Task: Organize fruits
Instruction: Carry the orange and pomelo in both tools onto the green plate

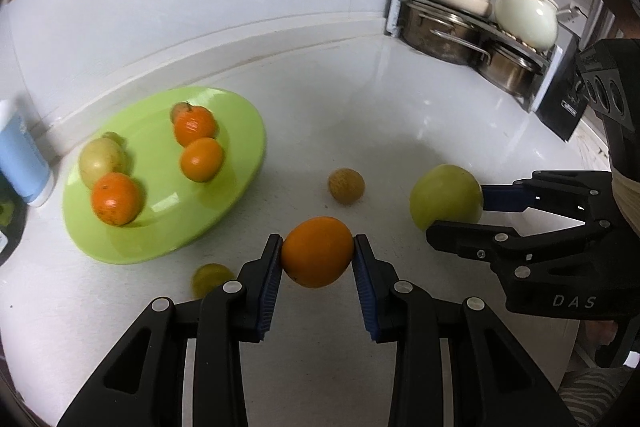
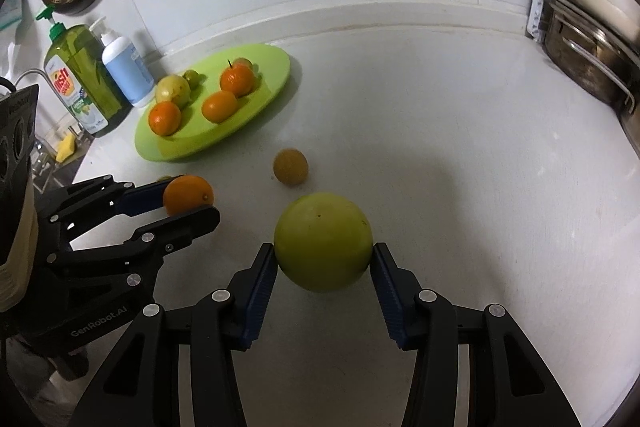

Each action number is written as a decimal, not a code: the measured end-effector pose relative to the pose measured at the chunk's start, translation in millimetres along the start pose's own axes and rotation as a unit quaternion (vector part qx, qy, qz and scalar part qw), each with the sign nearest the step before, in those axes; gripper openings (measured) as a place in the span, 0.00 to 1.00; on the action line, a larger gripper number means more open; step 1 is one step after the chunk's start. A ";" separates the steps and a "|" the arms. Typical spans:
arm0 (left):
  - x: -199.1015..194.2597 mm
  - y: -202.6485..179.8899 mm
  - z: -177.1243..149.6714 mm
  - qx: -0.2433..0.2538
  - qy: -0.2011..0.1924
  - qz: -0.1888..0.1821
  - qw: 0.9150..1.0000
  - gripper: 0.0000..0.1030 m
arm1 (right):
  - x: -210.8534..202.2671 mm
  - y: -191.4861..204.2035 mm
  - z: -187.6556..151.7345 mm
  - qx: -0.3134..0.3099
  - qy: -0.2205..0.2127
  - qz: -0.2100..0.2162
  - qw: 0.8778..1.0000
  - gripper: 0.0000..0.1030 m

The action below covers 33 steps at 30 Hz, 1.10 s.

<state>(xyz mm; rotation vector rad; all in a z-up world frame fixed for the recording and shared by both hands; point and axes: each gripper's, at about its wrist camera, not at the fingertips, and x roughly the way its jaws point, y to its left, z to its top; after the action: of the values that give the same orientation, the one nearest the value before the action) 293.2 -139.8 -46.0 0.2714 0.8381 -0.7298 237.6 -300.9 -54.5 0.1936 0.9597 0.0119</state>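
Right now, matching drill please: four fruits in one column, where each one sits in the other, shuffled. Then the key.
1. orange
2. green apple
3. brown fruit
4. yellow-green fruit

A. on the green plate
B. loose on the counter, between plate and grippers
C. between the fingers of the right gripper
D. between the fingers of the left gripper

Pairs: 1-D, 2-C, 3-B, 4-A

both wrist views look steeply down, close over the counter [image 1: 360, 107], sharing the green plate [image 1: 240, 131].
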 end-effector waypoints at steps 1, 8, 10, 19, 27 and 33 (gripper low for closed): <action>-2.4 1.9 0.5 -0.002 -0.004 0.002 1.000 0.34 | -0.8 1.6 2.5 -0.002 -0.003 0.002 1.000 0.48; -20.4 16.0 13.7 -0.014 -0.029 0.028 0.999 0.34 | -4.5 15.3 26.0 -0.021 -0.028 0.017 0.999 0.48; -23.8 20.7 18.3 -0.018 -0.035 0.035 0.999 0.34 | -5.0 19.9 34.6 -0.029 -0.035 0.023 0.999 0.48; -33.3 58.7 35.2 -0.036 -0.053 0.071 0.995 0.34 | 2.7 51.4 75.8 -0.075 -0.061 0.043 0.994 0.48; -25.7 94.7 56.4 -0.046 -0.050 0.082 0.994 0.34 | 19.9 80.5 116.4 -0.114 -0.070 0.058 0.989 0.48; -15.0 122.6 77.4 -0.053 -0.050 0.080 0.994 0.34 | 43.7 91.4 150.2 -0.134 -0.063 0.064 0.987 0.48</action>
<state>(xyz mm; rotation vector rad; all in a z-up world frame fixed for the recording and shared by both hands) 415.0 -81.2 8.8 0.2027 0.7478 -0.5434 392.0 -230.8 9.3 0.0076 0.8082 0.2434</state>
